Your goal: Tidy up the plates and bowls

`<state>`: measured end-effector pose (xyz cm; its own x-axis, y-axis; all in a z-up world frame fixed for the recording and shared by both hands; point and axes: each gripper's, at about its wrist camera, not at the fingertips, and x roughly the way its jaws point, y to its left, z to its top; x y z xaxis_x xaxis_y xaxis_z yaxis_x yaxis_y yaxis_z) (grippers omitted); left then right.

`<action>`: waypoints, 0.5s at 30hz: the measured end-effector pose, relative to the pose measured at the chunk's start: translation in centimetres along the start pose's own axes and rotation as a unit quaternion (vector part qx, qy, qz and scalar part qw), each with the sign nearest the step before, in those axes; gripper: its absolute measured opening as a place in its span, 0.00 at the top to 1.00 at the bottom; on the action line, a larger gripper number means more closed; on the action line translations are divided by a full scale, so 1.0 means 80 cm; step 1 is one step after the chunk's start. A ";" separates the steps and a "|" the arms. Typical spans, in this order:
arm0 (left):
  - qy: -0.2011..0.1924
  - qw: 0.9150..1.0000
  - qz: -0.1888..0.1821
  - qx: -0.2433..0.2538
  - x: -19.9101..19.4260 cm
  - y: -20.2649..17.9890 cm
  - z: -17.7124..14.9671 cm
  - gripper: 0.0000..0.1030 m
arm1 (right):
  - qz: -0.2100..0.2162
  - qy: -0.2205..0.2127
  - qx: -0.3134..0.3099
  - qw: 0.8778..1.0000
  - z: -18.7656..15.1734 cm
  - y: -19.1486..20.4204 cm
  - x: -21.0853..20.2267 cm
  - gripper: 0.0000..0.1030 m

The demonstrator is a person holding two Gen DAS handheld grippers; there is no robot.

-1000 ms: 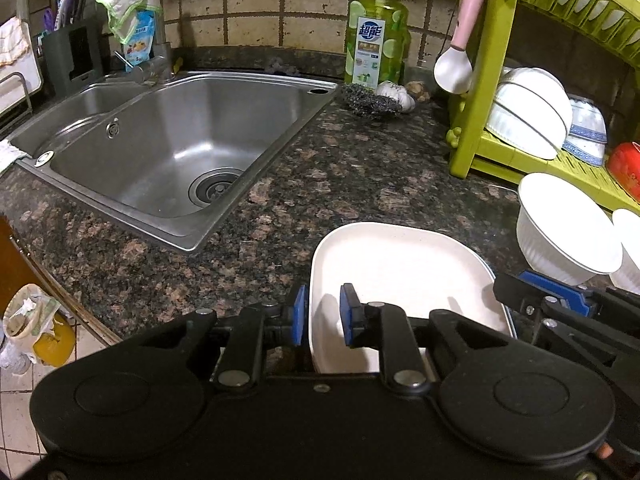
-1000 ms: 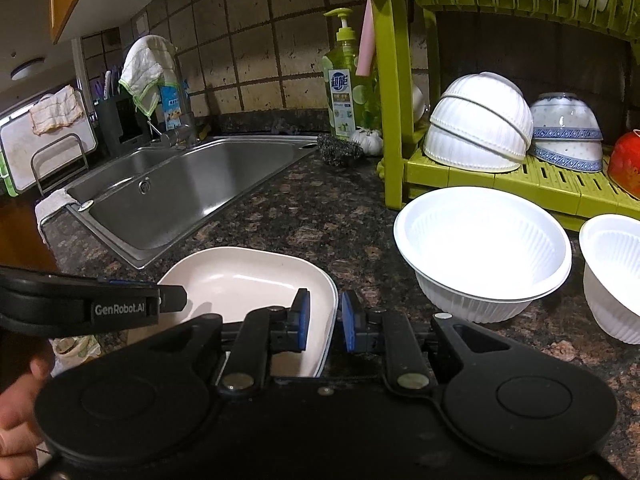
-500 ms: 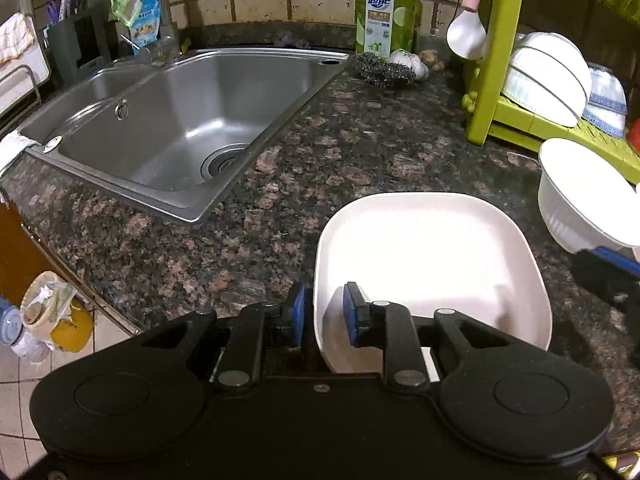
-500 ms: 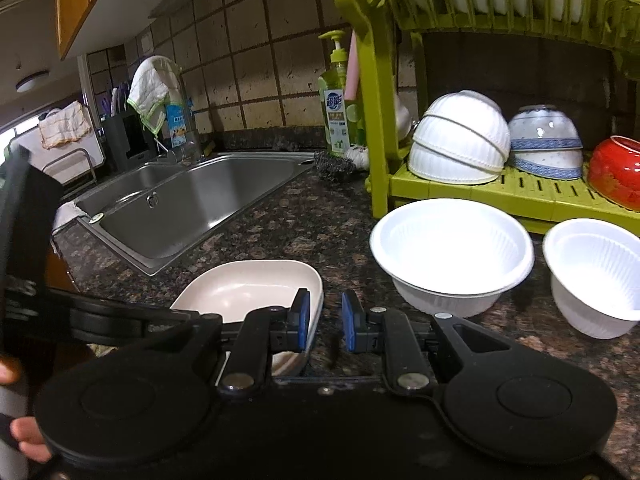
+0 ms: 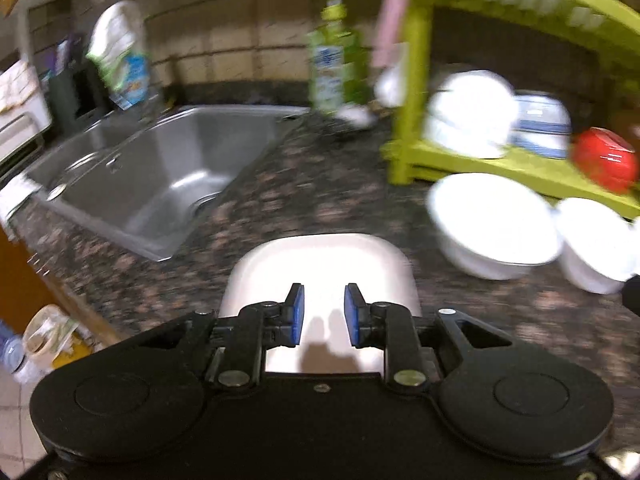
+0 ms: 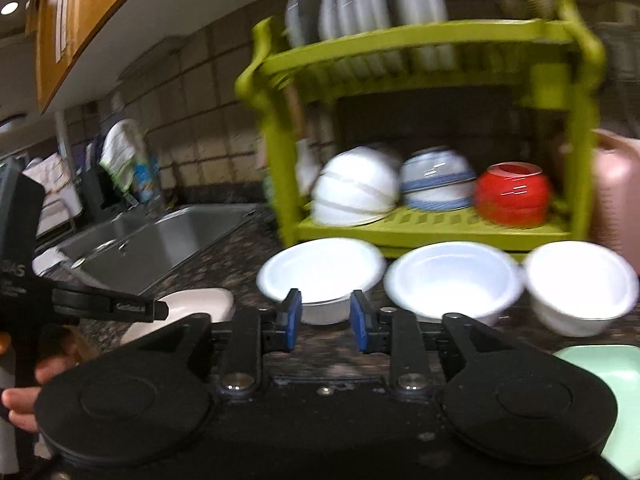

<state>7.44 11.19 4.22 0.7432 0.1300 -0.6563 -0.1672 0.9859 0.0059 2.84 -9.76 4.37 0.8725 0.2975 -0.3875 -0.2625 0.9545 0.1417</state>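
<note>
Plate (image 5: 324, 262), square with rounded corners and a cream face, lying flat on the speckled stone surface (image 5: 288, 184) just ahead of the left tongs (image 5: 323, 316). Left tongs parted, blue pads spread above the near edge, holding nothing. Right tongs (image 6: 325, 320) likewise parted and empty, aimed at the nearest white bowl (image 6: 320, 276) in a row of three in front of the green rack (image 6: 432, 52). Both views smeared by motion, so fine detail uncertain.

Probably ceramic or melamine: stiff, glossy, likely slippery against the pads, and breakable if dropped on stone. Moderately heavy for its size, judging by the thick raised rim. Best taken at that rim on the near side, one pad above and one beneath, with a deep bite so the far end does not sag and twist out. Lying flat, little room under the edge; tilting or sliding to the surface's lip may be needed.

Upper tier of rack already full of upright plates (image 6: 372, 4), lower tier with inverted bowls (image 6: 356, 188). Mint-green plate (image 6: 616, 396) at lower right in the right view, also flat on the surface. Sink (image 5: 160, 176) to the left, well apart.
</note>
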 end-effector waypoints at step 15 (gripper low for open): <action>0.005 0.973 -0.195 0.127 -0.064 -0.237 -0.041 0.49 | -0.159 -0.025 0.083 0.984 -0.030 -0.190 -0.116 0.50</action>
<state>4.70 -8.47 5.01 0.7117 -0.2588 -0.6531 0.2927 0.9544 -0.0591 -2.27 -27.01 3.59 0.9200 -0.0207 -0.3915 0.0937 0.9813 0.1684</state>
